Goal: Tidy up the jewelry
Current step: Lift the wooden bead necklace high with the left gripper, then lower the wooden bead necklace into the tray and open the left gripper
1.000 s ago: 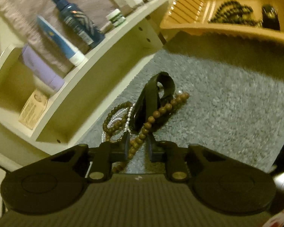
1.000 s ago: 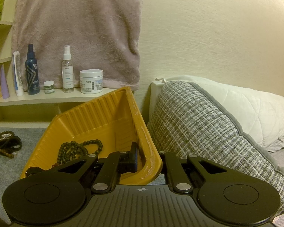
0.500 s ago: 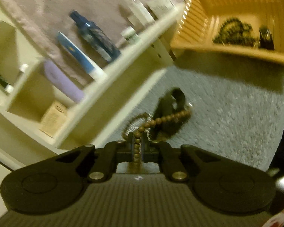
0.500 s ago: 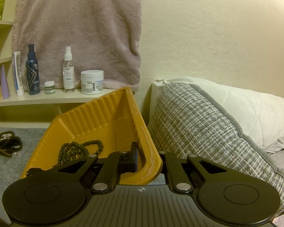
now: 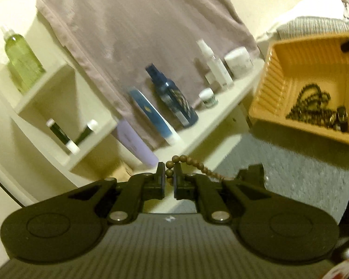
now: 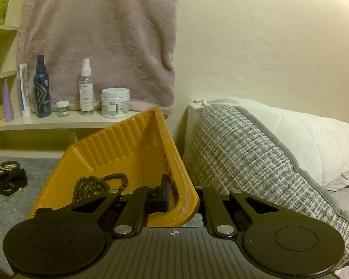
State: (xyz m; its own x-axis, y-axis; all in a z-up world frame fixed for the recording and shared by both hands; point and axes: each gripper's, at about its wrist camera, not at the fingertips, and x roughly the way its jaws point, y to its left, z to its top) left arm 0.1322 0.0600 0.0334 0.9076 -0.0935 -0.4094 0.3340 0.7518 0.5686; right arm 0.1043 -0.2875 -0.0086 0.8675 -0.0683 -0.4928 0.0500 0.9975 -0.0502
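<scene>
My left gripper (image 5: 170, 172) is shut on a strand of brown wooden beads (image 5: 197, 166), held up in the air; the strand trails off to the right behind the gripper body. The yellow ribbed tray (image 5: 267, 88) sits to the right, with dark beads (image 5: 311, 107) and a small dark piece inside. In the right wrist view, my right gripper (image 6: 181, 197) is shut on the near corner wall of the tray (image 6: 128, 144), one finger inside and one outside. Dark beads (image 6: 93, 186) lie on the tray floor. More jewelry (image 6: 11, 179) lies heaped on the grey carpet to the left.
A cream shelf unit (image 6: 58, 122) holds bottles, tubes and a white jar (image 6: 115, 103) under a hanging mauve towel (image 6: 97, 34). A grey woven cushion (image 6: 244, 162) and a white pillow (image 6: 302, 139) press against the tray's right side. Grey carpet (image 5: 302, 174) covers the floor.
The left gripper closed on the brown bead strand and rose, lifting it away from the heap on the carpet. The right gripper and the tray stayed put.
</scene>
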